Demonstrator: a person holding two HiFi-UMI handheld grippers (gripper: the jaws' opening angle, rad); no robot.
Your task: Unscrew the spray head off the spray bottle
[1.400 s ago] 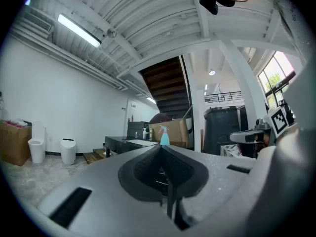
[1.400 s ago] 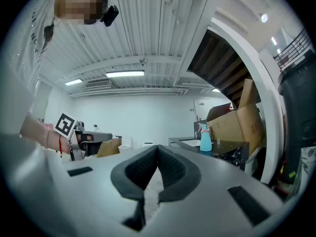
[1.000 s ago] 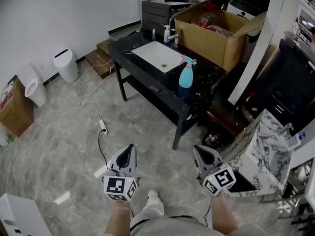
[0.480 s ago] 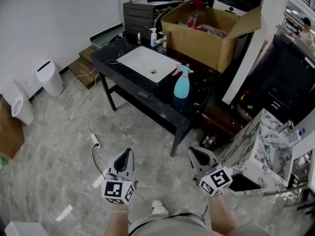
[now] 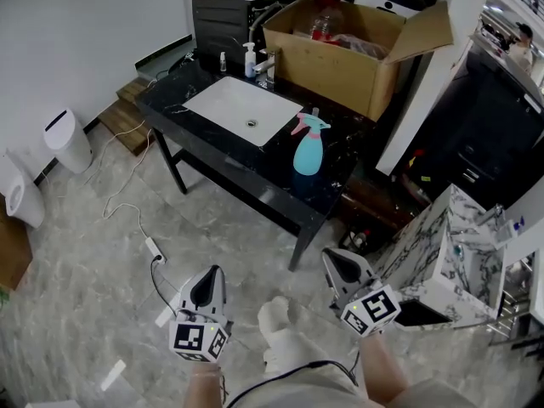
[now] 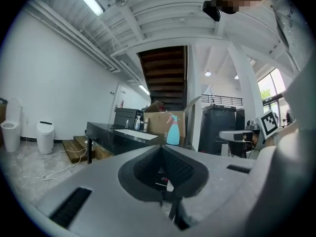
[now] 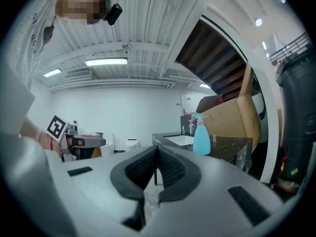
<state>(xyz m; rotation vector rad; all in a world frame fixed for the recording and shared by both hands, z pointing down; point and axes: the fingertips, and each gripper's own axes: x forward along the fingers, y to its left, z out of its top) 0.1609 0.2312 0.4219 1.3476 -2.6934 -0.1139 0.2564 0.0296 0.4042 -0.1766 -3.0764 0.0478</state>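
A light-blue spray bottle (image 5: 308, 150) with a pink spray head (image 5: 308, 124) stands upright on the black sink table (image 5: 223, 164), near its right front corner. It also shows in the left gripper view as the spray bottle (image 6: 173, 132) and in the right gripper view as the spray bottle (image 7: 201, 138). My left gripper (image 5: 208, 282) and right gripper (image 5: 333, 266) hang low over the floor, well short of the table. Both are shut with nothing between their jaws. Each points level toward the table.
A white basin (image 5: 240, 110) is set into the table top, with small bottles (image 5: 250, 59) behind it. A large open cardboard box (image 5: 357, 45) stands at the back right. A cable and power strip (image 5: 153, 246) lie on the marble floor. A marble-patterned cabinet (image 5: 446, 249) stands at the right.
The table and bottle have drawn nearer and shifted left in the head view as I step forward. Both grippers moved along with me, still shut and empty.
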